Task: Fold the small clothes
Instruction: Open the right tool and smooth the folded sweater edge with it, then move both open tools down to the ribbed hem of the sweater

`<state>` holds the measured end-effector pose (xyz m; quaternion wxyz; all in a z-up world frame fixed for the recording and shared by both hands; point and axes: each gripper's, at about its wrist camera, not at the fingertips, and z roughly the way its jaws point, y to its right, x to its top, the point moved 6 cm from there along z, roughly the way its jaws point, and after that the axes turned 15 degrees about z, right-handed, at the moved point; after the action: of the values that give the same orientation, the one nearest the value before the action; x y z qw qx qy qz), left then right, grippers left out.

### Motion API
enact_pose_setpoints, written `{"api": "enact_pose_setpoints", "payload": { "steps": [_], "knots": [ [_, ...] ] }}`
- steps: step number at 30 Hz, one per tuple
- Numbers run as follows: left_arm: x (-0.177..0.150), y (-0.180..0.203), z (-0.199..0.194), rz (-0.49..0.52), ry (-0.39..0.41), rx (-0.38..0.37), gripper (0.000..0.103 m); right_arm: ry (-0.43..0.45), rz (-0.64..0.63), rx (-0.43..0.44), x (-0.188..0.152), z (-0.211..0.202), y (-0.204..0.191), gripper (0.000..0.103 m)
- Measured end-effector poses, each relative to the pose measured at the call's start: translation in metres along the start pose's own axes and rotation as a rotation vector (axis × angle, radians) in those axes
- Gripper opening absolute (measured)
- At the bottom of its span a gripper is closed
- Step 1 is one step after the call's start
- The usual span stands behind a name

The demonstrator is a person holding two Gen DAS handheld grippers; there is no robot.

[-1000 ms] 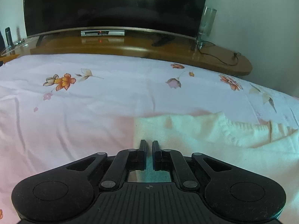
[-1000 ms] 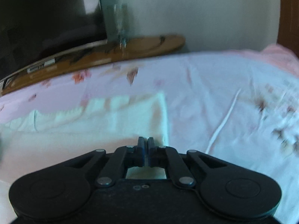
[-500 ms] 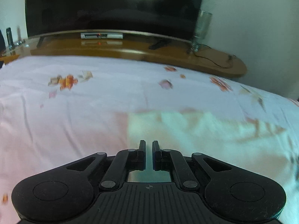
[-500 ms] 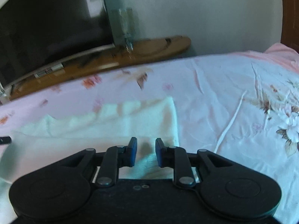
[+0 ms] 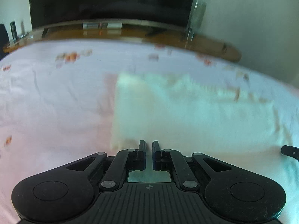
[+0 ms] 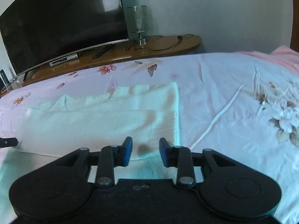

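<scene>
- While the cream knitted garment (image 6: 104,123) lay flat on the pink floral bedsheet (image 6: 224,97), my left tool (image 5: 149,149) was pinched together on its near edge.
- My right tool (image 6: 145,150) was spreading its jaws over the garment's near right corner, pressing nothing.
- A television (image 6: 61,24) stood on the wooden bench (image 6: 168,44) beyond the bed.

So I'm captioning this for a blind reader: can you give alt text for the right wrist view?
The right gripper, its jaws opening and pressing on nothing, hovers over the near edge of a pale knitted garment lying flat on a pink floral bedsheet. Beyond the bed, a dark television and a glass lamp stand on a wooden shelf.
</scene>
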<state>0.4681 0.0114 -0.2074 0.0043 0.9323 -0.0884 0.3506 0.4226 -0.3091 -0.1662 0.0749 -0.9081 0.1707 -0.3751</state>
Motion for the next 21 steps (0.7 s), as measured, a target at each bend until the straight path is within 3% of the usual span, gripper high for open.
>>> {"api": "enact_pose_setpoints", "payload": {
  "steps": [2, 9, 21],
  "knots": [
    [-0.007, 0.0, -0.009, -0.044, 0.003, -0.002, 0.004, -0.063, 0.025, 0.004, -0.005, 0.006, 0.005, 0.034],
    [-0.037, 0.011, -0.069, -0.033, 0.026, -0.047, 0.004, 0.043, 0.033, 0.065, -0.005, -0.072, 0.016, 0.039],
    [-0.133, 0.026, -0.143, 0.02, -0.061, -0.084, 0.005, -0.003, 0.002, -0.012, -0.111, -0.168, 0.032, 0.044]
  ]
}}
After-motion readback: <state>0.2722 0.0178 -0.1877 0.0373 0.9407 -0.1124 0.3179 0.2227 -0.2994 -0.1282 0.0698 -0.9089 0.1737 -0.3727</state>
